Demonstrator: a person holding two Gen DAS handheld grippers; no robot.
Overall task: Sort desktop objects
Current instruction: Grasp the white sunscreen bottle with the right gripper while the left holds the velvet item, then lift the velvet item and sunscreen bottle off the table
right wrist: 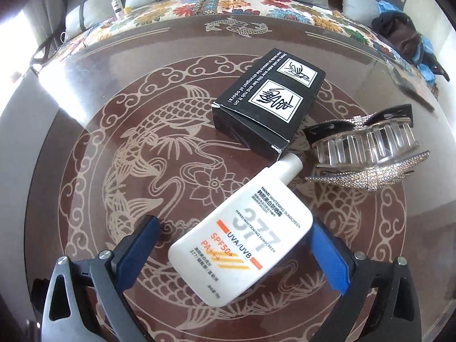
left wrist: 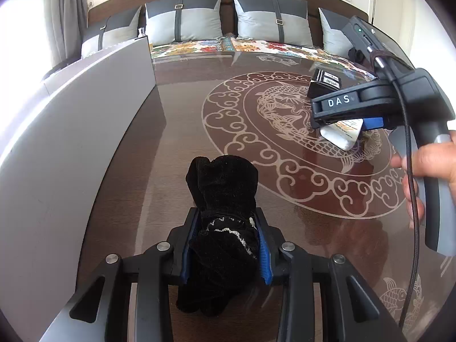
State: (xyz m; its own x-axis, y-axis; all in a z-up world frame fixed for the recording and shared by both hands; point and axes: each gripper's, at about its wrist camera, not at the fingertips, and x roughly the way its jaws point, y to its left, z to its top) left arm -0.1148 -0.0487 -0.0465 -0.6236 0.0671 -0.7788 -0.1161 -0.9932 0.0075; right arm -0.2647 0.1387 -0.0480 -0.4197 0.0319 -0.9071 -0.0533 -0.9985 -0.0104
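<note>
Black velvety cloth (left wrist: 222, 216), bunched and edged with a thin pale trim, sits pinched between the blue pads of the left gripper (left wrist: 226, 245), at about six o'clock in the left wrist view; its upper end bulges out past the fingertips over the glass-topped table (left wrist: 176, 131). At roughly nine o'clock a grey panel (left wrist: 71, 131) stands along the table's edge.

The right gripper (right wrist: 236, 245) hangs over a white sunscreen bottle (right wrist: 242, 245) that lies flat on the table, cap pointing to about one o'clock. Its fingers are spread, one on each side of the bottle; the right pad seems just beside or brushing the bottle's edge, though the lens warp makes that hard to judge, and the left pad stands clear. From the left wrist view the same gripper (left wrist: 342, 125) shows at three o'clock, held by a hand (left wrist: 427, 168).

Just past the bottle's cap lies a black box (right wrist: 268, 97) with white print, and at two o'clock a rhinestone hair claw (right wrist: 367, 154) rests near both.
</note>
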